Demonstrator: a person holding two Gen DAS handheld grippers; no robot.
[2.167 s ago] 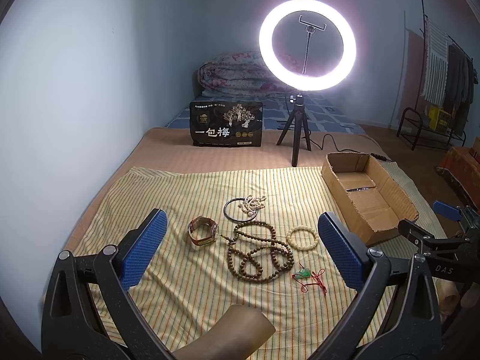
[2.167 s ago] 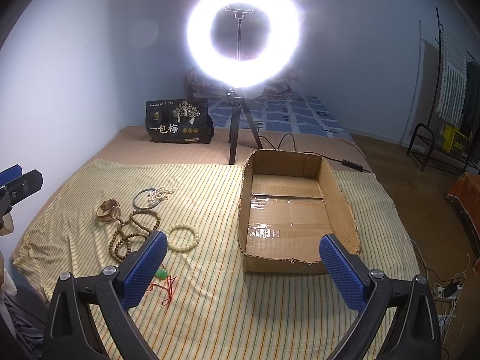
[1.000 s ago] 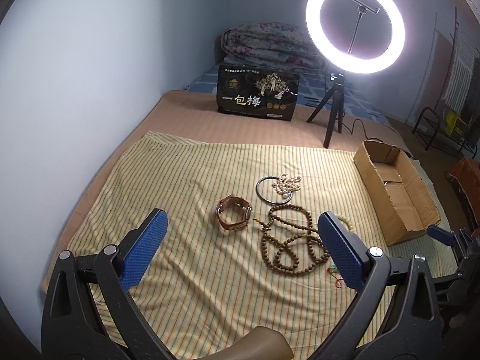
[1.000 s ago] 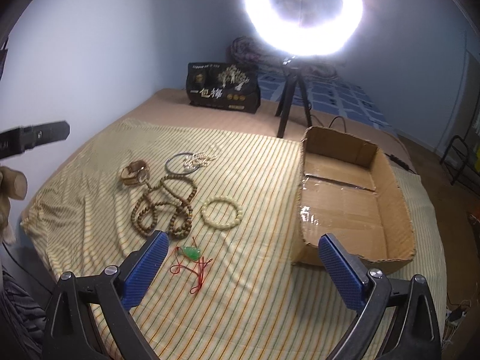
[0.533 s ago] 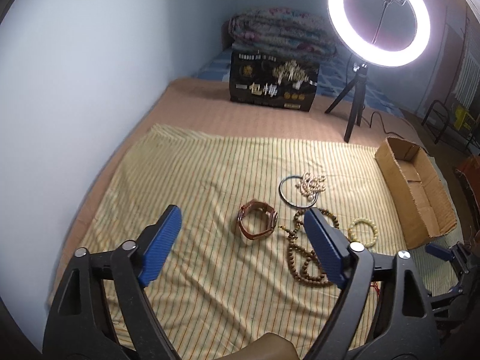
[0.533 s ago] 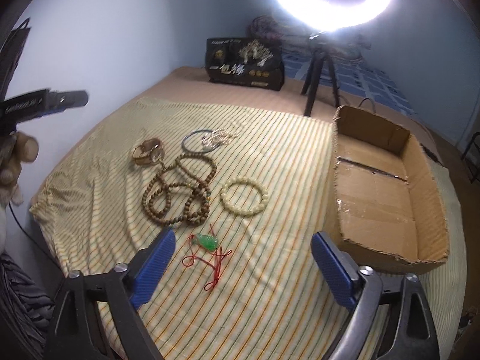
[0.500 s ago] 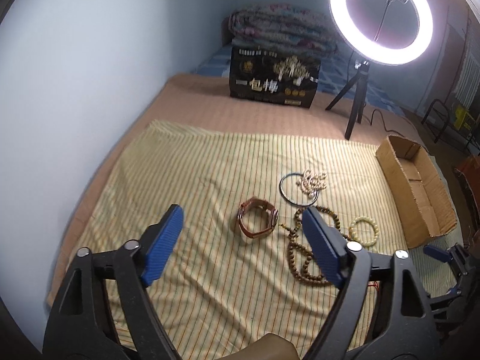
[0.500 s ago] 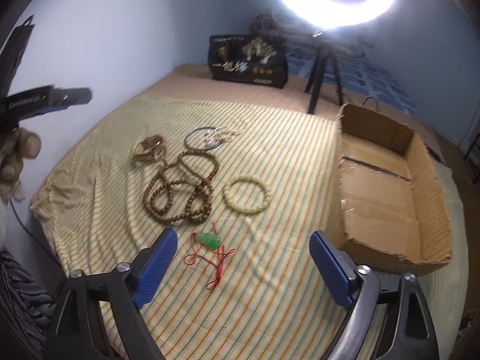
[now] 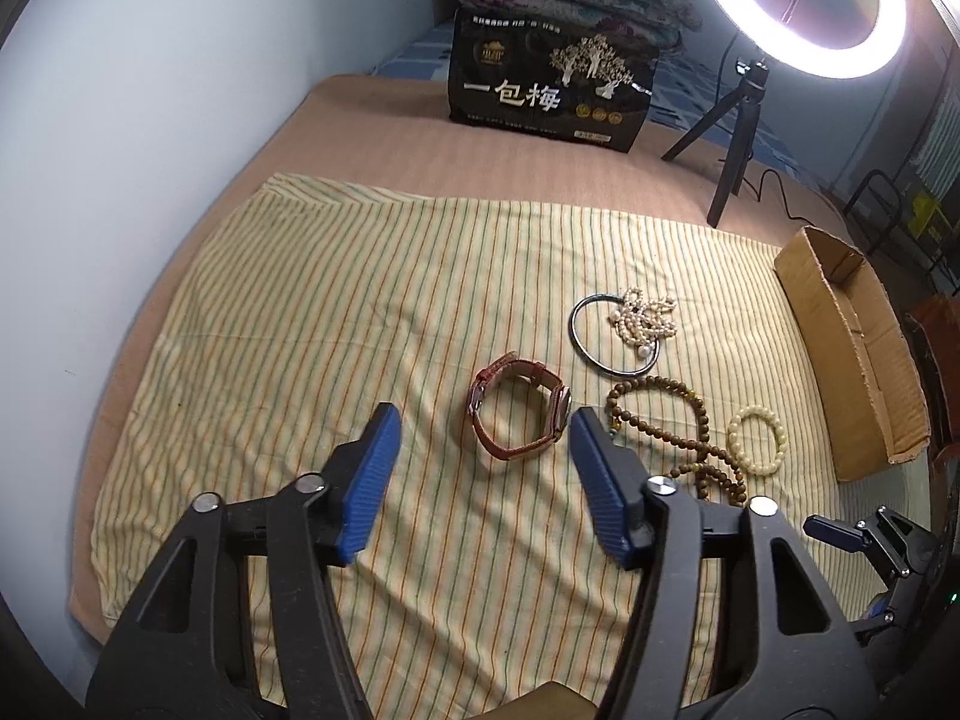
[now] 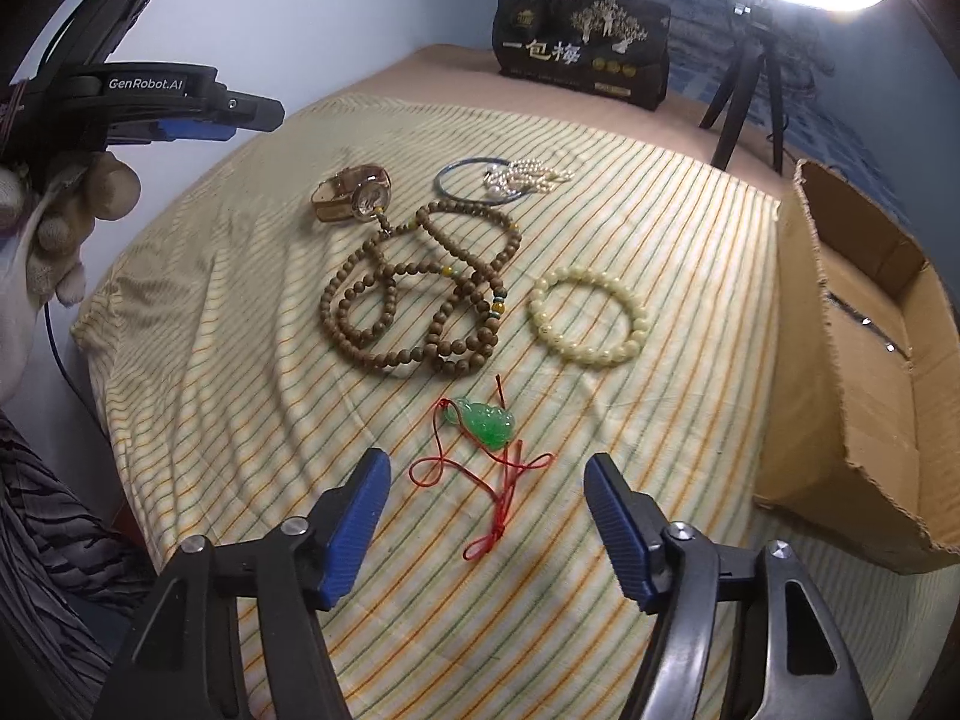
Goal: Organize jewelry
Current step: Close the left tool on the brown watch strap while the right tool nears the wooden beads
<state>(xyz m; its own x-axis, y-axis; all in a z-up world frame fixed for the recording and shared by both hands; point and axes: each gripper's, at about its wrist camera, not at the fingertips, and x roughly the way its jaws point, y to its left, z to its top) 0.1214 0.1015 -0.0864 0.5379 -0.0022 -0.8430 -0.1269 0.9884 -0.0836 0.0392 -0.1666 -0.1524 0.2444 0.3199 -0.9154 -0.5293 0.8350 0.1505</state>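
Note:
Jewelry lies on a striped yellow cloth [image 9: 360,300]. A red-strapped watch [image 9: 519,414] sits just ahead of my open, empty left gripper [image 9: 480,438]. Beyond it lie a metal bangle [image 9: 600,354] with a pearl strand [image 9: 645,324], a brown bead necklace [image 9: 678,420] and a cream bead bracelet [image 9: 757,441]. My right gripper [image 10: 486,489] is open and empty, hovering over a green jade pendant [image 10: 487,423] on a red cord. In the right wrist view I also see the brown beads [image 10: 414,300], the cream bracelet [image 10: 588,321] and the watch [image 10: 354,198].
An open cardboard box [image 10: 864,372] stands at the right edge of the cloth, also in the left wrist view [image 9: 852,348]. A black printed bag [image 9: 549,90] and a ring light on a tripod [image 9: 738,138] stand at the back. A wall runs along the left.
Both grippers have moved forward and down toward the cloth. The left now faces the watch closely, the right is over the jade pendant. Both jaws have narrowed somewhat. No jewelry has moved.

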